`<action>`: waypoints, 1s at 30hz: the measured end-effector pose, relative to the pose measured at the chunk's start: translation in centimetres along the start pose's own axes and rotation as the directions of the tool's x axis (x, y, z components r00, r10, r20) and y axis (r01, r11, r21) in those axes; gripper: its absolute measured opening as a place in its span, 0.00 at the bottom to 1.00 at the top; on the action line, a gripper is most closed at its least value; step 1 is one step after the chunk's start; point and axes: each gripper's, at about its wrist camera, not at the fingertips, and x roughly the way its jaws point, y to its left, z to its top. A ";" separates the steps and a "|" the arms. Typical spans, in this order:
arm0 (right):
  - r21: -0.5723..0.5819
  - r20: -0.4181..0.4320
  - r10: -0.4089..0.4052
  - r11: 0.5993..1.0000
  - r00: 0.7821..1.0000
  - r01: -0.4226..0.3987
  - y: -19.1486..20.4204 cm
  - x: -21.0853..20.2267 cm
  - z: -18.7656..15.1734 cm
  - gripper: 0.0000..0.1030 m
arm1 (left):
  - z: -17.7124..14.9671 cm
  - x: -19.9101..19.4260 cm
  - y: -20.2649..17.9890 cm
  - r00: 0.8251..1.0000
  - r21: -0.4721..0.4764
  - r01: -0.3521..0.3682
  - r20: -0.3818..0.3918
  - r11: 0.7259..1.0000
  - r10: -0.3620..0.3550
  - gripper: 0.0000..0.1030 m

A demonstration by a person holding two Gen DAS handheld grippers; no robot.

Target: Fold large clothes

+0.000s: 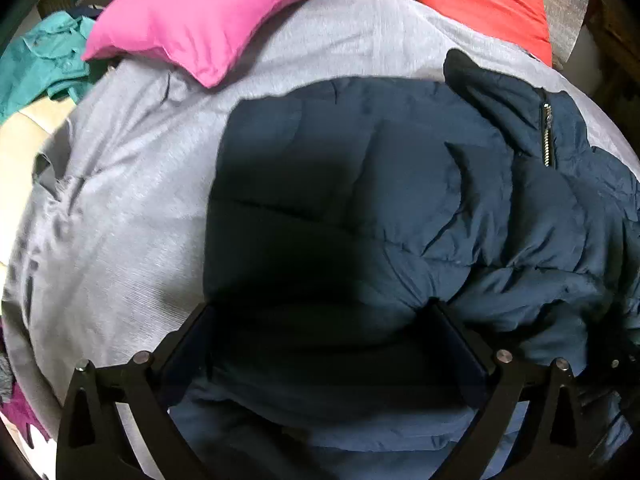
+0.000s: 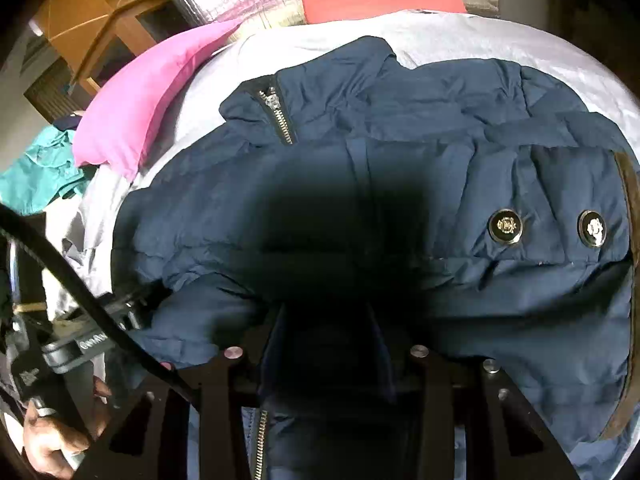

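A navy padded jacket [image 1: 400, 200] lies crumpled on a grey bedsheet [image 1: 140, 200]. Its collar zipper [image 1: 546, 136] shows at the right. My left gripper [image 1: 320, 316] hangs over the jacket's left part, jaws wide apart, with fabric lying loose below and between the fingers. In the right wrist view the jacket [image 2: 440, 120] fills the middle, with two dark metal buttons [image 2: 505, 226] on a flap. My right gripper [image 2: 330, 320] is narrowed on a dark fold of the jacket between its fingers. The left gripper's body [image 2: 96, 344] and a hand [image 2: 52, 440] show at the lower left.
A pink pillow [image 1: 208, 12] and a red pillow [image 1: 480, 0] lie at the far end of the bed. A teal garment [image 1: 36, 68] is bunched off the left edge. A black cable [image 2: 60, 264] crosses the left of the right wrist view. Wooden furniture [image 2: 100, 20] stands beyond.
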 end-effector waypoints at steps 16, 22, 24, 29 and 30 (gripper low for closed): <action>0.153 0.046 -0.009 0.988 0.999 0.002 -8.0 -7.4 -1.8 0.26 | 0.9 -2.9 3.3 0.986 -0.058 -0.160 0.040 0.985 0.162 1.00; 0.241 0.024 0.099 0.965 0.995 -0.102 -10.6 -6.9 -1.5 0.26 | 1.0 -1.3 3.5 0.990 -0.042 -0.137 -0.022 0.990 0.136 1.00; 0.249 0.074 0.082 0.964 0.994 -0.098 -11.4 -8.7 -1.5 0.26 | 1.2 -1.6 3.6 0.992 -0.059 -0.122 -0.021 0.991 0.121 1.00; 0.299 0.104 0.079 0.948 0.992 -0.106 -13.8 -9.8 -2.2 0.26 | 1.4 -1.6 3.8 0.993 -0.056 -0.118 -0.024 0.992 0.116 1.00; 0.302 0.101 0.067 0.949 0.993 -0.095 -13.8 -9.1 -1.9 0.26 | 1.5 -1.5 3.6 0.992 -0.049 -0.124 -0.021 0.991 0.123 1.00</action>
